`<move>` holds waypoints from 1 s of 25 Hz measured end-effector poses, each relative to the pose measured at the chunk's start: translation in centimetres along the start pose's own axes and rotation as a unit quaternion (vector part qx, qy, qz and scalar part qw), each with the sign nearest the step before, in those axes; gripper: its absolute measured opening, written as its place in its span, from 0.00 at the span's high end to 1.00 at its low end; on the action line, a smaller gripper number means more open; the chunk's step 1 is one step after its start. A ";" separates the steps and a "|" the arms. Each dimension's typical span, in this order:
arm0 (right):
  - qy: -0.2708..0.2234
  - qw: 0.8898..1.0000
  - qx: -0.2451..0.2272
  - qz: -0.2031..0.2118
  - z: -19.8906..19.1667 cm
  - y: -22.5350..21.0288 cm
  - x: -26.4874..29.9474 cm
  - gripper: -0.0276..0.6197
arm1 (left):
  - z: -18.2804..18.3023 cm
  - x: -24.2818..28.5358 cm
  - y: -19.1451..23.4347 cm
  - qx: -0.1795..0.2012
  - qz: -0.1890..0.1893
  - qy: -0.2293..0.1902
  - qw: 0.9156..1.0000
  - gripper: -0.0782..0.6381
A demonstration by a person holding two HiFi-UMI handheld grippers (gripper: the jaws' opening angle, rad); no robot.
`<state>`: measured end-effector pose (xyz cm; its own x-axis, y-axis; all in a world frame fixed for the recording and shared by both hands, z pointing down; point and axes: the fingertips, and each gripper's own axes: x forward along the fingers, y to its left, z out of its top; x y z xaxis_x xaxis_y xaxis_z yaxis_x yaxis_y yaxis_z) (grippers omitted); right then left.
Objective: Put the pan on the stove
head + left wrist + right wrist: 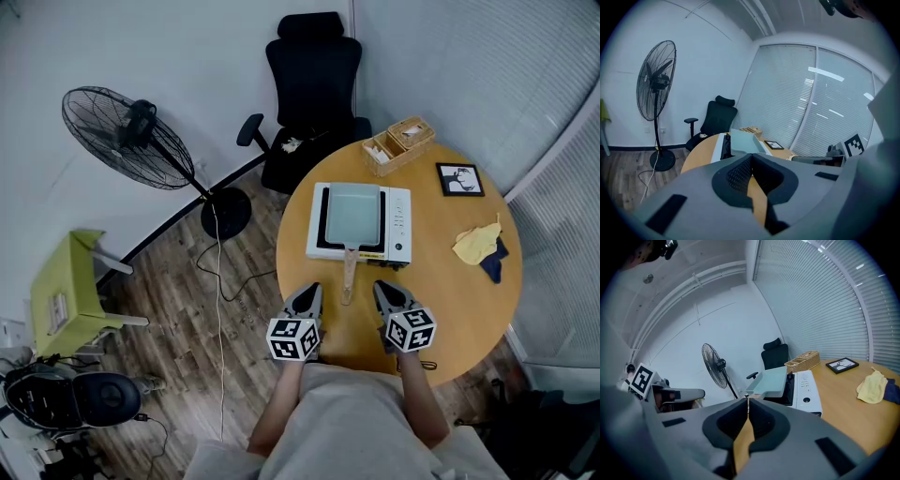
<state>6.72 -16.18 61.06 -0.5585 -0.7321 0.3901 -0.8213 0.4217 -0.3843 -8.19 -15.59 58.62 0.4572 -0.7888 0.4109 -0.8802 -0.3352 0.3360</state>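
Note:
A pale grey-green square pan (354, 211) rests flat on the white table-top stove (400, 225), and its wooden handle (350, 274) sticks out toward me over the round wooden table (469, 314). My left gripper (307, 296) is just left of the handle's end and my right gripper (388, 294) just right of it, both apart from it. In the left gripper view the left gripper (751, 155) has its jaws together with nothing between, the pan (743, 142) ahead. In the right gripper view the right gripper (747, 400) is likewise shut and empty, behind the pan (771, 380).
A wicker basket (398, 144) and a framed picture (459, 178) stand at the table's far side. A yellow cloth (476, 242) over a dark blue one (494, 263) lies to the right. A black office chair (314, 84), a floor fan (127, 136) with its cable, and a green stool (66, 291) stand around.

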 end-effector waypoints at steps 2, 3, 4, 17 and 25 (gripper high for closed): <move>-0.001 1.000 0.002 -0.002 -0.1 0.1 -0.1 0.91 | -0.2 -0.3 0.2 -0.008 0.000 0.003 1.000 0.85; -0.001 1.000 0.002 -0.003 -0.1 0.2 -0.2 0.91 | -0.3 -0.4 0.2 -0.007 0.001 0.005 1.000 0.85; -0.001 1.000 0.003 -0.005 -0.1 0.3 -0.2 0.91 | -0.4 -0.6 0.3 -0.004 0.001 0.007 1.000 0.85; 0.004 1.000 -0.003 -0.016 -1.0 0.8 -1.0 0.91 | -1.2 -1.5 -0.3 0.008 -0.011 0.008 1.000 0.85; 0.007 0.999 -0.008 -0.030 -1.5 0.6 -1.6 0.92 | -1.6 -1.8 -0.8 -0.002 -0.021 0.017 1.000 0.85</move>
<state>6.92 -13.94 61.41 -0.5098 -0.7486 0.4239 -0.8550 0.3859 -0.3465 -8.11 -13.12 58.95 0.4972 -0.7568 0.4243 -0.8599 -0.3647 0.3571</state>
